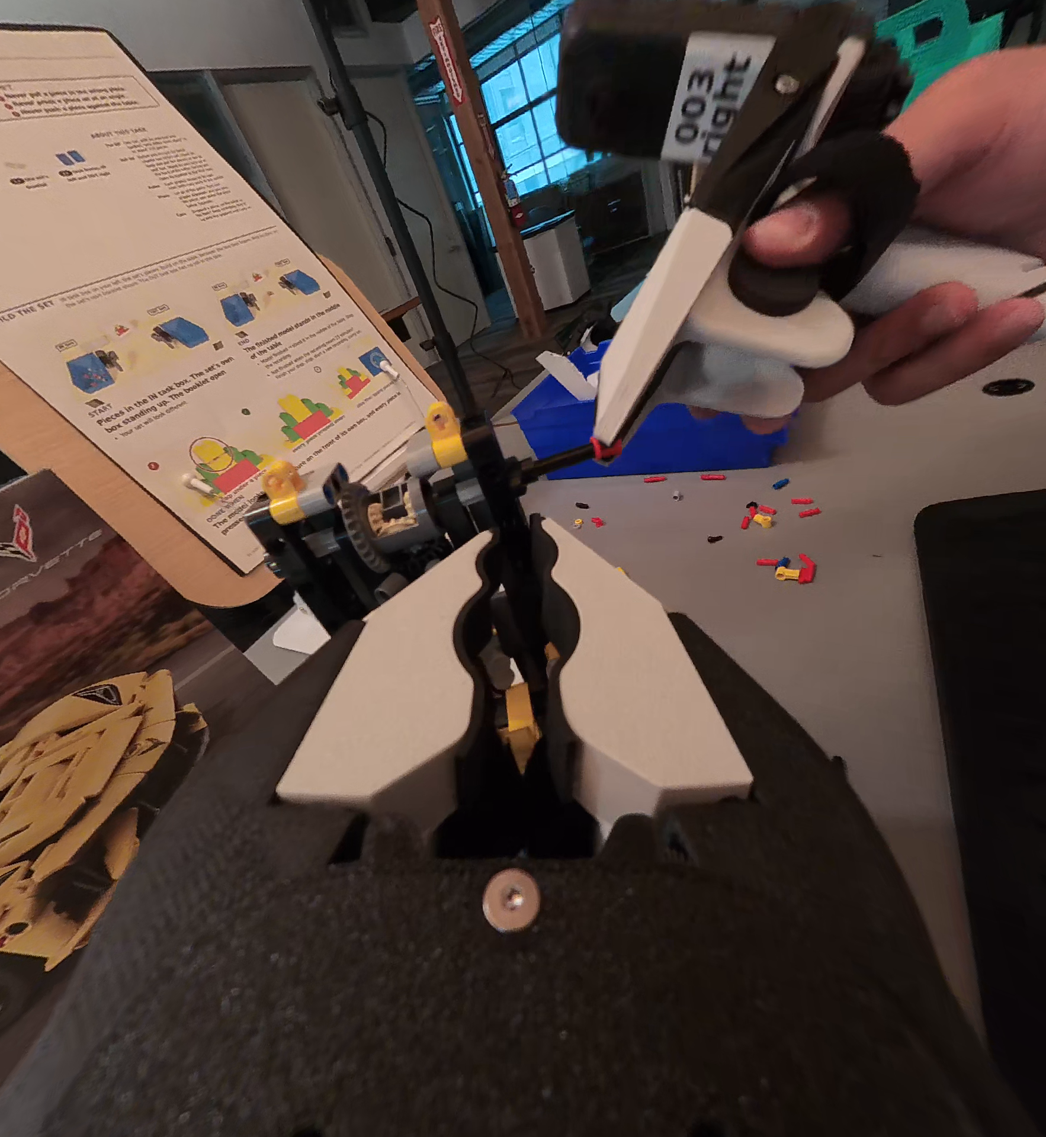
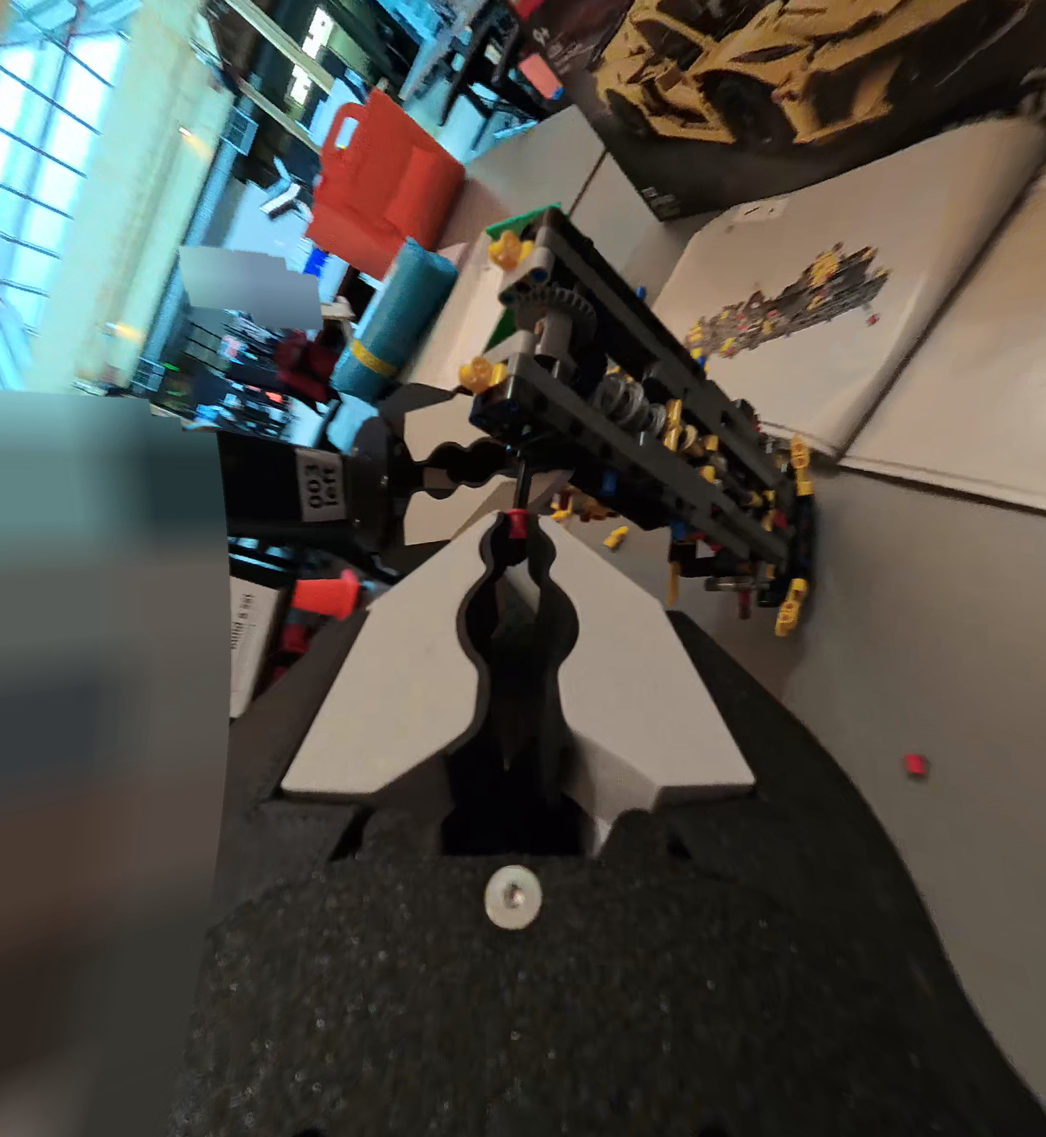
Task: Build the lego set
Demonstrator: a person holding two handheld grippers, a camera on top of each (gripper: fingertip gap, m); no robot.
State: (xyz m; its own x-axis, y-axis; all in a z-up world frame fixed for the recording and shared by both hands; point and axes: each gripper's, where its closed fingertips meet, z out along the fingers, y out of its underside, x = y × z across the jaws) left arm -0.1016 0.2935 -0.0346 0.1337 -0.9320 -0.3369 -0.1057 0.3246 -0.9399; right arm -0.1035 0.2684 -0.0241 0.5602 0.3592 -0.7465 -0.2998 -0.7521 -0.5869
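The left gripper [image 1: 515, 541] has its jaws nearly closed, clamped on the black beam of the partly built lego chassis [image 1: 385, 510], which it holds up off the grey worktop [image 1: 846, 646]. The right gripper [image 2: 515, 523] has its jaws drawn in to a narrow gap at the tips, pinching one small red bushing [image 2: 514, 522]; that bushing sits at the outer end of a thin black axle [image 1: 560, 461] that sticks out from the side of the chassis. In the right wrist view the chassis [image 2: 631, 394] shows as a long frame of two dark rails with one grey bevel gear [image 2: 570, 307] at its near end and two yellow connectors [image 2: 483, 374] on the corners there. Beyond the chassis stands one blue bin [image 1: 650, 430]. Loose small pieces [image 1: 779, 535], mostly red with a few yellow, blue and black, lie scattered on the worktop; they are too small to count surely. One set box [image 1: 59, 707] stands at the left, with one instruction board [image 1: 139, 277] above it.
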